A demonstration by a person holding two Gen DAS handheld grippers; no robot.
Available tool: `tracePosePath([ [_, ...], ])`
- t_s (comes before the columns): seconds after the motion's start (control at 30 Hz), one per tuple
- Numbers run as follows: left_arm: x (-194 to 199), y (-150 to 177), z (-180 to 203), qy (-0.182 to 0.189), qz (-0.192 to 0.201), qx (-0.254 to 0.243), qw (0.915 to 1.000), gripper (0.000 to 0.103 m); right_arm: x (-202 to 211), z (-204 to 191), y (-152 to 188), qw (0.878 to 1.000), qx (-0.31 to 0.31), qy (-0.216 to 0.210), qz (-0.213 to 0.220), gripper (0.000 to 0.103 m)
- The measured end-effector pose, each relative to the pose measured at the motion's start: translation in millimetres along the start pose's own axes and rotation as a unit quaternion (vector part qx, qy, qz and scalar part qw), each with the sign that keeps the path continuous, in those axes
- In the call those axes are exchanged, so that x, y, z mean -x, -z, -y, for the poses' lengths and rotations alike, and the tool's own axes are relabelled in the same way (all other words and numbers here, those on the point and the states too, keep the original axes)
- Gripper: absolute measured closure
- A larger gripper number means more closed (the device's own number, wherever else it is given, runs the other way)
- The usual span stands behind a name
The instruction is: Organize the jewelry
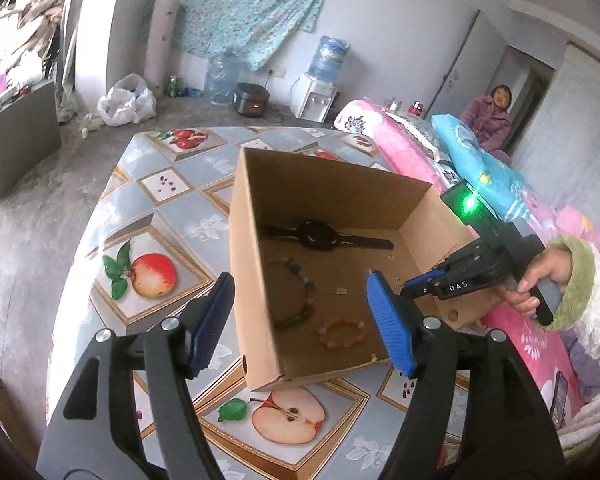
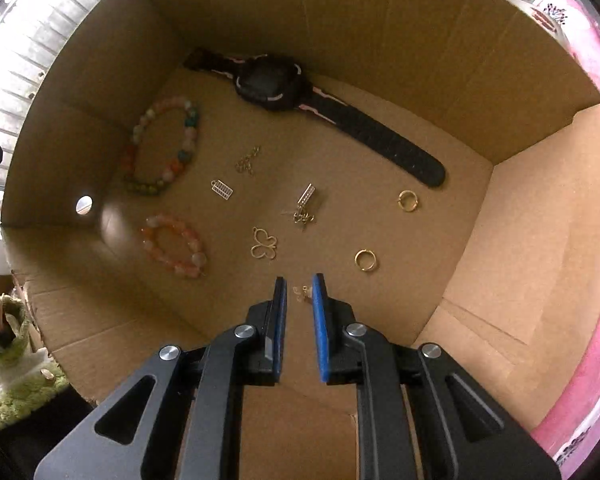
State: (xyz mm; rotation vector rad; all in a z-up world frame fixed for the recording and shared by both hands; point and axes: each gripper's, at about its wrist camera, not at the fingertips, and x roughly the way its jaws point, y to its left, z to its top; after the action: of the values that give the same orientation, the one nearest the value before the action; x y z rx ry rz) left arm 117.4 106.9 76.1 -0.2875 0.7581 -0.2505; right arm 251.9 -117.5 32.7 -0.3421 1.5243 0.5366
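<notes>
One cardboard box [image 2: 520, 240] holds one black watch [image 2: 276, 84], two bead bracelets [image 2: 164, 148], two gold rings [image 2: 366, 260], one butterfly charm [image 2: 265, 245], and perhaps four or five small metal trinkets [image 2: 222, 191], hard to separate.

You see a plain brown cardboard box [image 2: 380, 20] holding a black watch [image 2: 276, 84] with pink trim, gold rings [image 2: 366, 260] at centre right, and an orange-pink bead bracelet [image 2: 176, 246] at left; your worktop [image 1: 156, 208] shows grey-blue diamonds with apples.
</notes>
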Motion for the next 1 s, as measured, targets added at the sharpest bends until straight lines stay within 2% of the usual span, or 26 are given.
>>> tracePosePath([
  [0.13,0.2,1.2,-6.5,0.0,0.0,0.011,0.9999,0.036,2.3,-1.0,1.9,1.0,-0.002,-0.002,0.004,0.089],
  [0.23,1.3,3.1,-9.8,-0.003,0.005,0.018,0.9998,0.034,17.9,1.7,3.9,1.0,-0.005,-0.011,0.026,0.089],
  [0.37,2.7,7.0,-16.0,-0.007,0.006,0.032,0.9994,0.028,72.7,5.9,13.6,0.993,-0.016,-0.036,0.109,0.087],
  [0.4,3.3,8.2,-19.5,-0.007,0.005,0.038,0.9992,0.026,85.5,7.7,20.0,0.99,-0.021,-0.037,0.134,0.081],
  [0.5,3.4,12.5,-28.2,-0.005,0.002,0.056,0.9984,0.023,125.4,24.3,52.6,0.973,-0.055,-0.044,0.221,0.07],
  [0.6,0.7,17.8,-36.9,0.0,-0.008,0.076,0.9971,0.022,136.6,44.4,82.9,0.955,-0.112,-0.045,0.271,0.066],
  [0.73,-8.0,24.0,-42.9,0.025,-0.023,0.097,0.9947,0.021,109.2,70.7,114.4,0.94,-0.181,-0.08,0.277,0.065],
  [0.87,-23.9,27.1,-38.8,0.035,-0.042,0.101,0.9934,0.02,72.3,78.9,121.0,0.934,-0.219,-0.12,0.256,0.064],
  [1.0,-37.5,30.9,-31.3,0.035,-0.057,0.102,0.9925,0.02,50.0,83.4,124.8,0.927,-0.237,-0.137,0.257,0.064],
])
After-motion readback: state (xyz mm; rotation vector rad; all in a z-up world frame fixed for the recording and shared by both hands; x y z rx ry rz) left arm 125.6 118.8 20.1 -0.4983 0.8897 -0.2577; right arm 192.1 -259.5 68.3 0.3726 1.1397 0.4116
